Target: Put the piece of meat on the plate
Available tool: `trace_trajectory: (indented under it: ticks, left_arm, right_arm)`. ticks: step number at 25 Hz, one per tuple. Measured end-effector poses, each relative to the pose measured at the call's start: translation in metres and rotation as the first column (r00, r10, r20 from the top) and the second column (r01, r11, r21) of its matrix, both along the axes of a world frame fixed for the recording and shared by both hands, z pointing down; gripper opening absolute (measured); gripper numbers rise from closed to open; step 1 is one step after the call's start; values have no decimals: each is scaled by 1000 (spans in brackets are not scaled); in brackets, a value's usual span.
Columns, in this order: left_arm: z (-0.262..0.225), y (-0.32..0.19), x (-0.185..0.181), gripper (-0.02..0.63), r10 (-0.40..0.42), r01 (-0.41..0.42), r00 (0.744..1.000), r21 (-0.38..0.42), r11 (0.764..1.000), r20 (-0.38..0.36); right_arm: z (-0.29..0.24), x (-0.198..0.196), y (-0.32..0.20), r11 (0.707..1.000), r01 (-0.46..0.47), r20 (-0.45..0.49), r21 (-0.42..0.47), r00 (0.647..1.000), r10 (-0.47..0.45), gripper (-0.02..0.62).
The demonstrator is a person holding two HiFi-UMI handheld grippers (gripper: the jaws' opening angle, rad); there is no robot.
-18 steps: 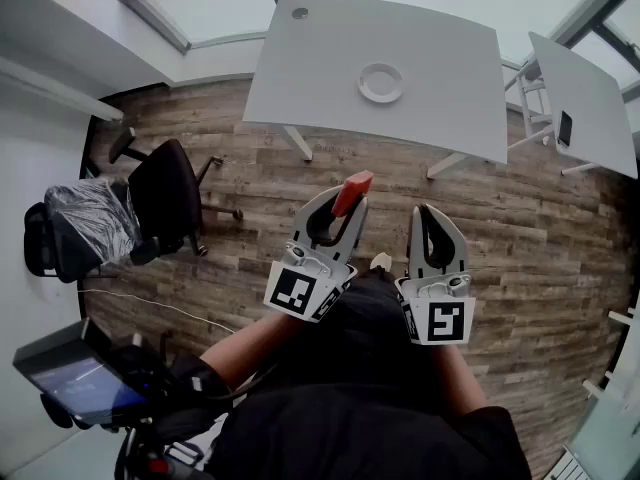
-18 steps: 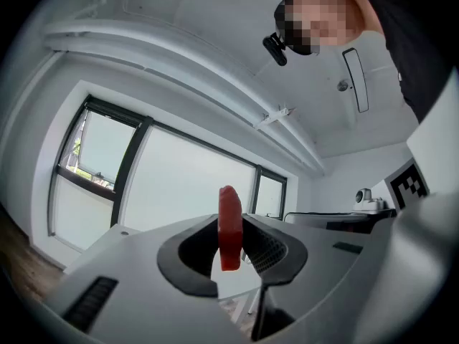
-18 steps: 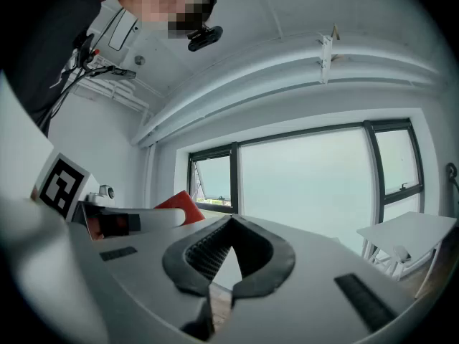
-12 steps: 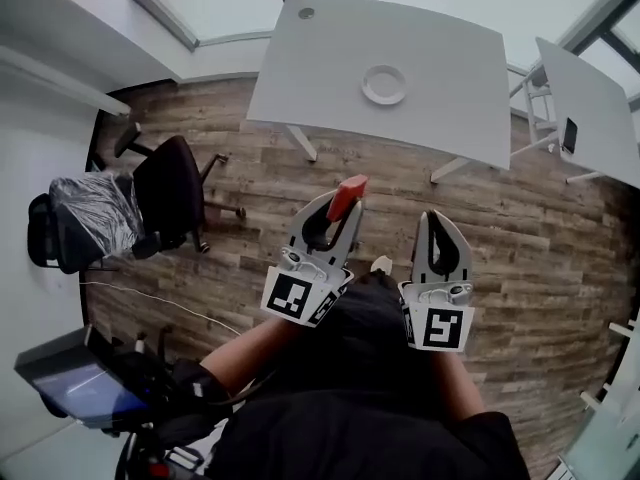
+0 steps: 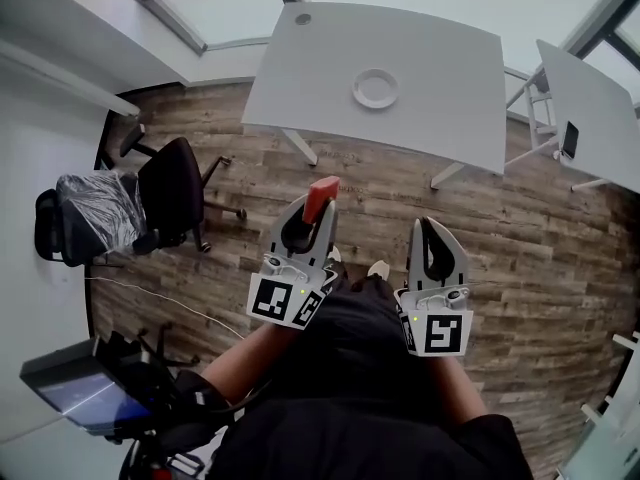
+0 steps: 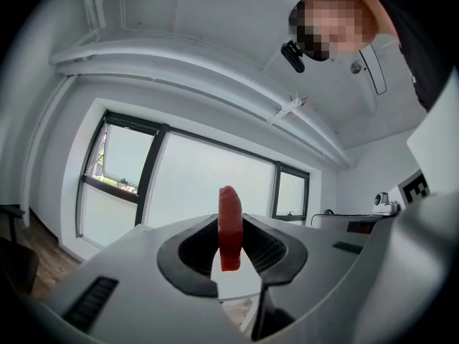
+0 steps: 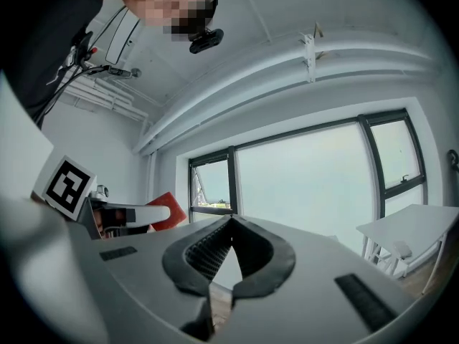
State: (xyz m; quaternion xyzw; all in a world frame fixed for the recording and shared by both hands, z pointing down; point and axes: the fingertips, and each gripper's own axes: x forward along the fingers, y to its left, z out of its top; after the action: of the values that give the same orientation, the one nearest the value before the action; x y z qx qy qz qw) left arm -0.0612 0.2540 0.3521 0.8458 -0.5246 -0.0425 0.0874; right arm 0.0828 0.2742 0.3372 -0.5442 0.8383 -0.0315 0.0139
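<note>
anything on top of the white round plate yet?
Nothing visible: the white round plate sits bare on the grey table. The red piece of meat is clamped in the left gripper, short of the table. Nothing covers the plate.

Red meat (image 5: 321, 199), white plate (image 5: 375, 88), pale grey table (image 5: 450, 53), brown plank floor (image 5: 560, 238), black chair (image 5: 170, 193).

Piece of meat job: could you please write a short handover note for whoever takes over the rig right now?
Left gripper: shut on the piece of meat, held over the wooden floor.
Right gripper: shut, nothing between its jaws.
Plate: on the white table ahead, nothing on it.
Done: the meat is picked up.
Left: carry it to the table and set it on the plate.
</note>
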Motion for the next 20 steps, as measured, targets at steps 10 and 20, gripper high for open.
trace_trajectory:
  ticks: [10, 20]
  left_arm:
    - [16, -4, 36, 97, 18, -18, 1000, -21, 1000, 0]
    - [26, -46, 43, 97, 54, -55, 998, -29, 998, -13]
  right_arm:
    - [-1, 23, 0, 998, 6, -63, 67, 998, -2, 6]
    - [13, 23, -37, 1000, 1, -59, 16, 998, 0, 6]
